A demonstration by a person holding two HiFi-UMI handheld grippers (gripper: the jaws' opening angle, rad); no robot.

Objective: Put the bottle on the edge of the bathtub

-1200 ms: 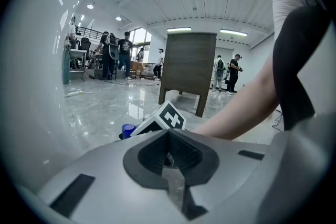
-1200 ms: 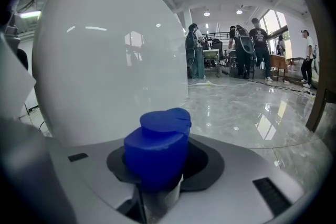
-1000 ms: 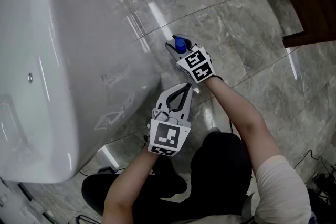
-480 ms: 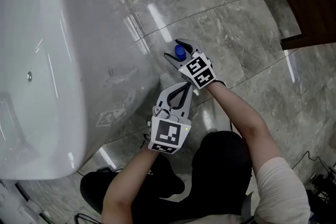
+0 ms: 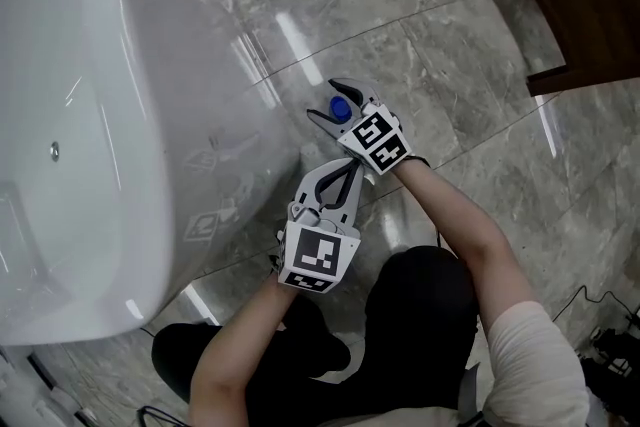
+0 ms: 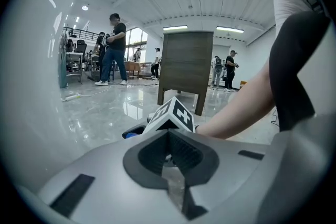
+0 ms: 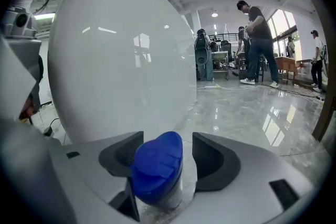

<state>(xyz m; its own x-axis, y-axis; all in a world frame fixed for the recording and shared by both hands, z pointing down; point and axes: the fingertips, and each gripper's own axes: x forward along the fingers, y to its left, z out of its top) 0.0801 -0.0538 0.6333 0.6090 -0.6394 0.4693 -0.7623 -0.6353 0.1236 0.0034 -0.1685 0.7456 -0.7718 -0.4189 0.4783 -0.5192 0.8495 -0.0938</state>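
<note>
Saw the bathtub (image 5: pixel 90 115) curving up just left of both tools, with the left tool (image 5: pixel 350 167) closed tip to tip on nothing and parked just behind the right tool (image 5: pixel 324 100). Found the right tool with jaws just then opening to full width and gripping nothing, the bottle (image 7: pixel 157 165) standing loose between them, blue cap up, long axis upright, apparently on the floor (image 5: pixel 450 45). Judged the right tool far the nearer, needing only to close on the bottle before lifting it up and leftward to the tub's edge.
</note>
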